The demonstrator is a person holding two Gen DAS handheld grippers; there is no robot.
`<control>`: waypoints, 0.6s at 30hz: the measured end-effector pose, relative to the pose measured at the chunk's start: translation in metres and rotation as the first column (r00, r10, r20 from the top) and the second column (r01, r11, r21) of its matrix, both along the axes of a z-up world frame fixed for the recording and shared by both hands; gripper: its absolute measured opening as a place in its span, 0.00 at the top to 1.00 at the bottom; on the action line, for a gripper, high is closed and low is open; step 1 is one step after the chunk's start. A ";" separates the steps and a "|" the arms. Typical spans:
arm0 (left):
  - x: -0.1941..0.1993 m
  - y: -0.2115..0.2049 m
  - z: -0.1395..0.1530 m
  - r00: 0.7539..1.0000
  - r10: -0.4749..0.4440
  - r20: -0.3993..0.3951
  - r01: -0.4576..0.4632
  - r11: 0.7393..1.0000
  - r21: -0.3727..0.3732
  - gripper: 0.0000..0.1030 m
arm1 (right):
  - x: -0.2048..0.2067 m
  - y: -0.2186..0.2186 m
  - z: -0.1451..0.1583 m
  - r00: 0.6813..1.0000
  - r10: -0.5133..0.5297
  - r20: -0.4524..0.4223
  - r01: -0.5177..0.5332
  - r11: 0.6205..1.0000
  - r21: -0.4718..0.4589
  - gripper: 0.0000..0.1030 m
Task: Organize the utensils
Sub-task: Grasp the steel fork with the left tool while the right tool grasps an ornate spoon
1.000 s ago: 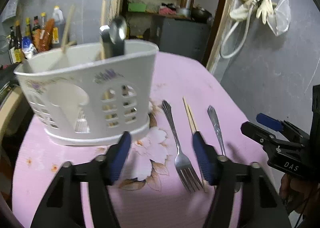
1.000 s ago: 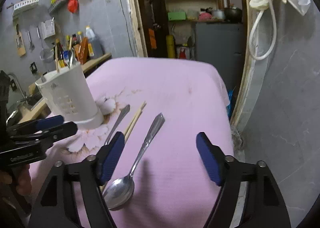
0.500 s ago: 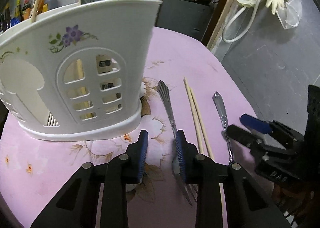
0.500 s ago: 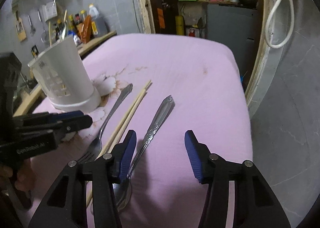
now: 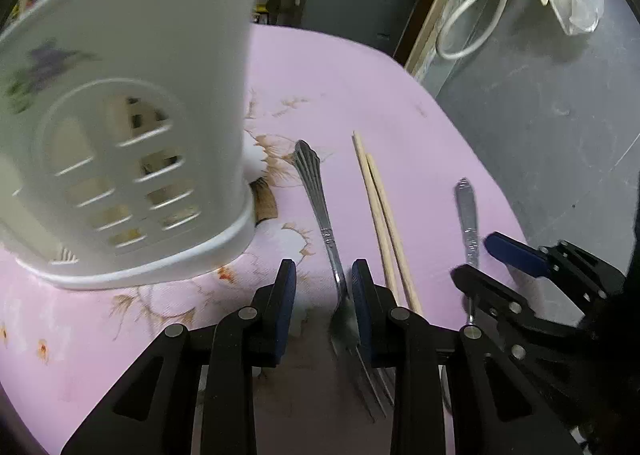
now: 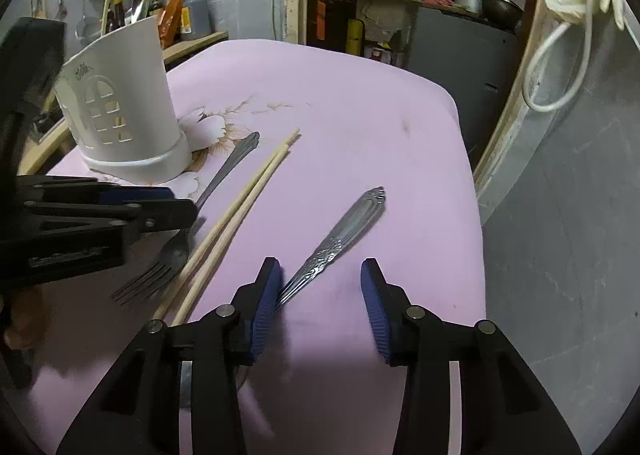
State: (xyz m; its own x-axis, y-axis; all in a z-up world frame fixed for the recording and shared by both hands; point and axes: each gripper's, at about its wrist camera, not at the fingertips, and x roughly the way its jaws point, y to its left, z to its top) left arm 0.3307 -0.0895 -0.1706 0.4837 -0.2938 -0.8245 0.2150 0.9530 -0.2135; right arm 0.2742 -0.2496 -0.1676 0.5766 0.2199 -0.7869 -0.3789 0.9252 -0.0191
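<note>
Utensils lie in a row on the pink cloth [image 6: 352, 103]: a fork [image 5: 320, 199], a pair of chopsticks [image 5: 380, 207] and a spoon [image 6: 344, 231], all to the 3 o'clock side of the white caddy [image 5: 132, 111], which already holds a few pieces.

The left gripper [image 5: 323, 303] is low over the fork neck. Its fingers stand a little apart, after closing over the last second; the right pad sits against the neck while the left pad is clear of it, so the fork is not clamped. To take it well, I'd shift the gripper slightly toward 3 o'clock so the neck sits midway, press down to the cloth, then close; the stem is thin and flat and could slip or pivot.

The right gripper [image 6: 320, 295] straddles the spoon handle with its fingers apart, having just been closing. The handle runs under the left pad, and the right pad is well off it. It needs centring too.

Room is tight. The chopsticks lie just beside the fork at 3 o'clock, so a wide sweep would knock them. The two grippers work near each other. The cloth's far edge and right edge are near the spoon; the caddy crowds the left gripper at 10 o'clock.
</note>
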 end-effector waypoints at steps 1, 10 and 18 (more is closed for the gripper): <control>0.004 -0.003 -0.001 1.000 -0.005 -0.010 0.005 1.000 0.017 0.77 | -0.001 -0.002 0.000 1.000 -0.007 -0.005 0.007 1.000 0.011 0.63; 0.015 -0.005 -0.001 0.999 -0.013 -0.033 0.014 0.999 0.041 0.95 | 0.005 -0.008 -0.001 0.997 -0.050 -0.056 0.056 0.992 0.110 0.67; -0.003 -0.002 0.000 0.999 -0.008 -0.043 0.011 0.998 0.060 0.97 | 0.001 -0.008 0.006 0.996 -0.048 -0.079 0.058 0.990 0.127 0.87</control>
